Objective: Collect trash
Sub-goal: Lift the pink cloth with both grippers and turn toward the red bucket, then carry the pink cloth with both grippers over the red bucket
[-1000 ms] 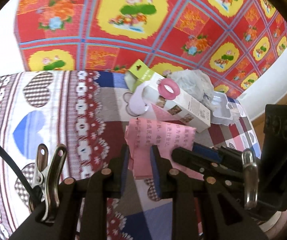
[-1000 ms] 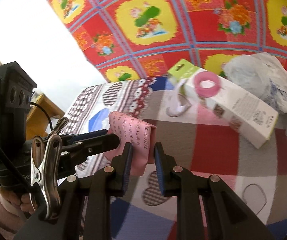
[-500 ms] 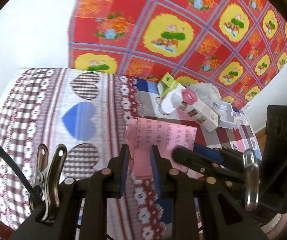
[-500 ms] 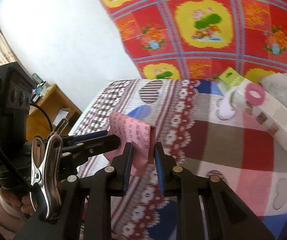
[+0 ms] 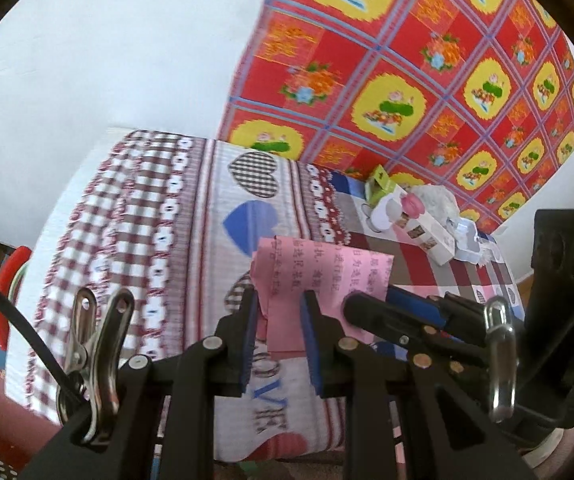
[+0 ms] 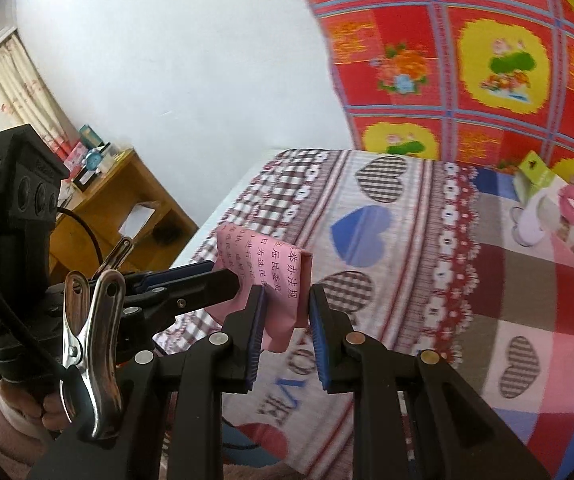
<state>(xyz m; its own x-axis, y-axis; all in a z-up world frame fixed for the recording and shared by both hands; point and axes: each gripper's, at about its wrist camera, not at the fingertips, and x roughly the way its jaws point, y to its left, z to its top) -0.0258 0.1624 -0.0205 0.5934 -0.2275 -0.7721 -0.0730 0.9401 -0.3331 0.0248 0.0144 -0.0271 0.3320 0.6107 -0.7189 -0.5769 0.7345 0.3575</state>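
Left wrist view: I hold a folded pink paper (image 5: 319,276) in the air above the bed (image 5: 191,248), pinched from two sides so the sheet stays stiff. My left hand-held gripper (image 5: 279,312) is nearly closed on its lower edge; my right hand-held gripper (image 6: 287,308) is equally narrow, clamping the fold. Printed Chinese characters cover the paper, too blurred to read reliably. Bold letters on the bedspread appear to spell "LOVE". Well behind lie more trash: a white carton (image 5: 423,228) and a crumpled bag (image 5: 435,196).
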